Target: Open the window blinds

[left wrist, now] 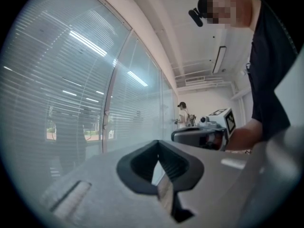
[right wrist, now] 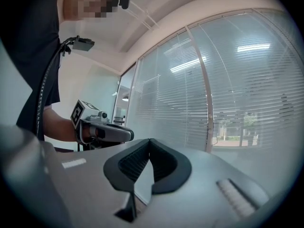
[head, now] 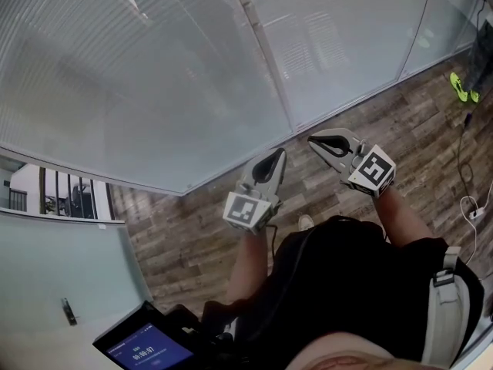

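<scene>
Our left hand-held gripper (head: 276,156) and right hand-held gripper (head: 316,139) are both closed on nothing, near the glass wall (head: 347,45), and the blinds (head: 139,75) behind it look light, thin-slatted and easily bent, so we'd take a cord or wand, none visible.

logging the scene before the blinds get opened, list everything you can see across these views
window blinds: at least two panels, pale grey slats, lowered, across the top of the head view
window post: one, pale, between the panels
floor: one, brown wood planks, below the window
green item: bright green, on the floor far right; too small to identify
cable: one, white, on the floor at the right edge
screen: one, lit blue, bottom left
distant person: one, at the far end of the room
left gripper: grey, shut, empty, near the window
right gripper: grey, shut, empty, beside it
</scene>
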A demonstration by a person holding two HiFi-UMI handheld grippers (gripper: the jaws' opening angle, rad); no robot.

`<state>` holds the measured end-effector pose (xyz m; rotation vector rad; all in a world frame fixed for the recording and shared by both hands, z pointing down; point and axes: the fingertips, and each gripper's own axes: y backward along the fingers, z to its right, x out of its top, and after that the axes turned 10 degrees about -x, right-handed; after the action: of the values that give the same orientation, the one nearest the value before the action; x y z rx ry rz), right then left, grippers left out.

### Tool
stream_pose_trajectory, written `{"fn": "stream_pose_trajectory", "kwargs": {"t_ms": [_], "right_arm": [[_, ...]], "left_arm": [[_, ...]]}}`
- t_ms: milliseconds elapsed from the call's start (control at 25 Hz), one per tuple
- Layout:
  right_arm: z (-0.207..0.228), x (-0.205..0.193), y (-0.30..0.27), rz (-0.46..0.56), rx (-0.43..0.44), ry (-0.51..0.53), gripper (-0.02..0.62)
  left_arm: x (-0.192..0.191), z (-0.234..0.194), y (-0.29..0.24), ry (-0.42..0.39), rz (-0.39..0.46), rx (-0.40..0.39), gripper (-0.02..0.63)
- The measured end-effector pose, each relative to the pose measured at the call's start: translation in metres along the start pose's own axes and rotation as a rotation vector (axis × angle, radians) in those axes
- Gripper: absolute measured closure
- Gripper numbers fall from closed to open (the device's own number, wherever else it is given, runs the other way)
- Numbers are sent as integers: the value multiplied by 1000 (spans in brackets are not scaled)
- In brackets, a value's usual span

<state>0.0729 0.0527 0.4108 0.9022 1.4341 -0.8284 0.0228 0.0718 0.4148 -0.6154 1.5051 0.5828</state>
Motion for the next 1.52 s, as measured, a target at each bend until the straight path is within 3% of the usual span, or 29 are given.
{"fn": "stream_pose_trajectory", "kwargs": {"t_ms": [680,1160,1520], "right_arm": [[4,-10,-74,-10,-113,19,589],[-7,-25,-83,-50,-116,23,589],[8,-26,-96,-64,-99,15,589]], "left_arm": [[-15,-74,17,-13,-9,-106,603],[-36,-74,32,27,-18,-116,603],[-41,-84,27,57,-21,-88,603]]}}
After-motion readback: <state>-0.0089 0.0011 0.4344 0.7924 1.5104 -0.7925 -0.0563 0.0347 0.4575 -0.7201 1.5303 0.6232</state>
